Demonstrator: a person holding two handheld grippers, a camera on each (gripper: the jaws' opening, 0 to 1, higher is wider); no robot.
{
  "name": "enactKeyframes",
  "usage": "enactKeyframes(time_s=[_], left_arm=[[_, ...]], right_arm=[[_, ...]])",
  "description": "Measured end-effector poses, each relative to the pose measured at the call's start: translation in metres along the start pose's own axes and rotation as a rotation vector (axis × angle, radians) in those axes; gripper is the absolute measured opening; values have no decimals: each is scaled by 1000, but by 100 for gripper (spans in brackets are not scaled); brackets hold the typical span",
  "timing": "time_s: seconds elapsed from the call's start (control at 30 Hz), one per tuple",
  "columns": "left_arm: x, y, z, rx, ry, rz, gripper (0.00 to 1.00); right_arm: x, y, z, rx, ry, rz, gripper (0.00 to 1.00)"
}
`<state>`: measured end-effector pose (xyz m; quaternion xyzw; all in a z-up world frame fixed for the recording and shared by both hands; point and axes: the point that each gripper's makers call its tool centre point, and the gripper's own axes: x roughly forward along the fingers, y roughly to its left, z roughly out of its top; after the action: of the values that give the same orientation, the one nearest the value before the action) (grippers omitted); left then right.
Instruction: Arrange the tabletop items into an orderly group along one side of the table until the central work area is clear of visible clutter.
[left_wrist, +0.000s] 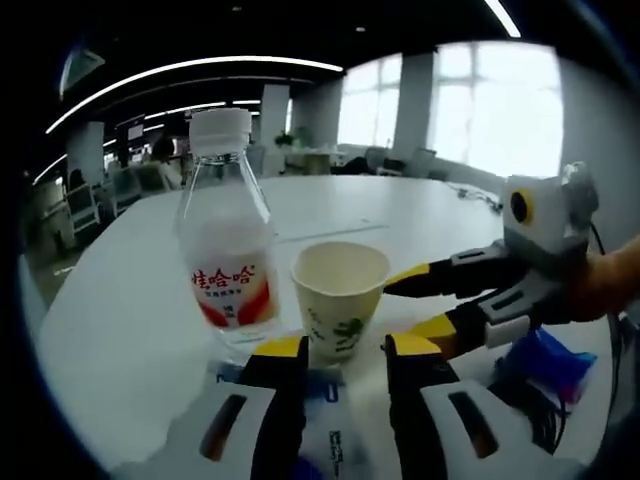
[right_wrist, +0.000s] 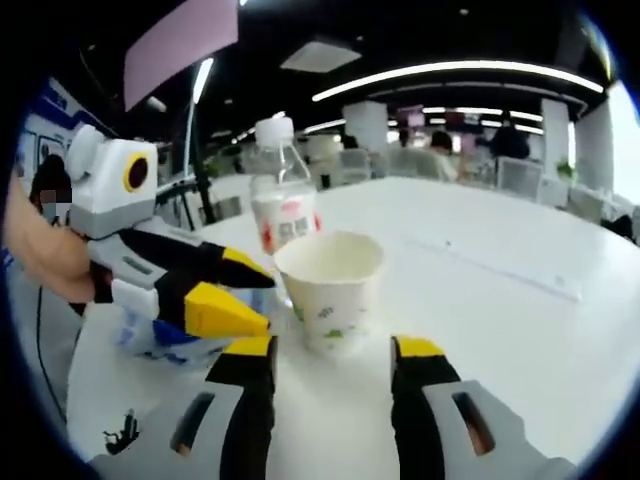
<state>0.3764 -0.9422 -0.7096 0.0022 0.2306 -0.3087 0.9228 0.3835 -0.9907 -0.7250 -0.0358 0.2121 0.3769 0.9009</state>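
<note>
A white paper cup (left_wrist: 340, 298) with a green print stands upright on the white table (left_wrist: 130, 330), just beyond my left gripper (left_wrist: 345, 350), whose jaws are open and hold nothing. Left of the cup stands a clear capped bottle (left_wrist: 228, 240) with a red label. My right gripper (left_wrist: 400, 312) reaches in from the right, open, its tips close to the cup. In the right gripper view the cup (right_wrist: 330, 290) stands just ahead of my open right gripper (right_wrist: 333, 350), the bottle (right_wrist: 283, 200) is behind it, and the left gripper (right_wrist: 240, 290) comes in from the left, open.
A white and blue packet (left_wrist: 325, 415) lies under my left gripper's jaws; it also shows as the packet (right_wrist: 150, 340) by that gripper. A blue wrapper (left_wrist: 545, 365) lies at the right. The table (right_wrist: 500, 330) stretches wide beyond the cup. Office desks and chairs stand further back.
</note>
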Motion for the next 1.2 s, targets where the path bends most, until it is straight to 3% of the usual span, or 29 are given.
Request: enactKeyframes(time_s=[0.27, 0.4, 0.57, 0.7, 0.83, 0.9, 1.2], left_arm=[[-17, 3, 1, -33, -2, 17, 47], [-27, -1, -3, -79, 6, 4, 62], [-40, -3, -7, -94, 8, 17, 72], [-50, -5, -6, -93, 12, 30, 84], [-61, -1, -1, -104, 6, 39, 88], [-65, -1, 0, -131, 13, 40, 92], [-85, -5, 7, -120, -2, 49, 95]], right_arm=[[-9, 6, 5, 2, 2, -4, 49], [-17, 8, 13, 18, -16, -12, 53], [-24, 10, 20, 20, -30, -9, 57], [-30, 13, 21, 37, -26, -9, 63], [-36, 16, 22, 81, -20, -11, 72], [-41, 19, 23, 87, -17, -12, 73], [-65, 19, 32, 102, -30, -33, 77]])
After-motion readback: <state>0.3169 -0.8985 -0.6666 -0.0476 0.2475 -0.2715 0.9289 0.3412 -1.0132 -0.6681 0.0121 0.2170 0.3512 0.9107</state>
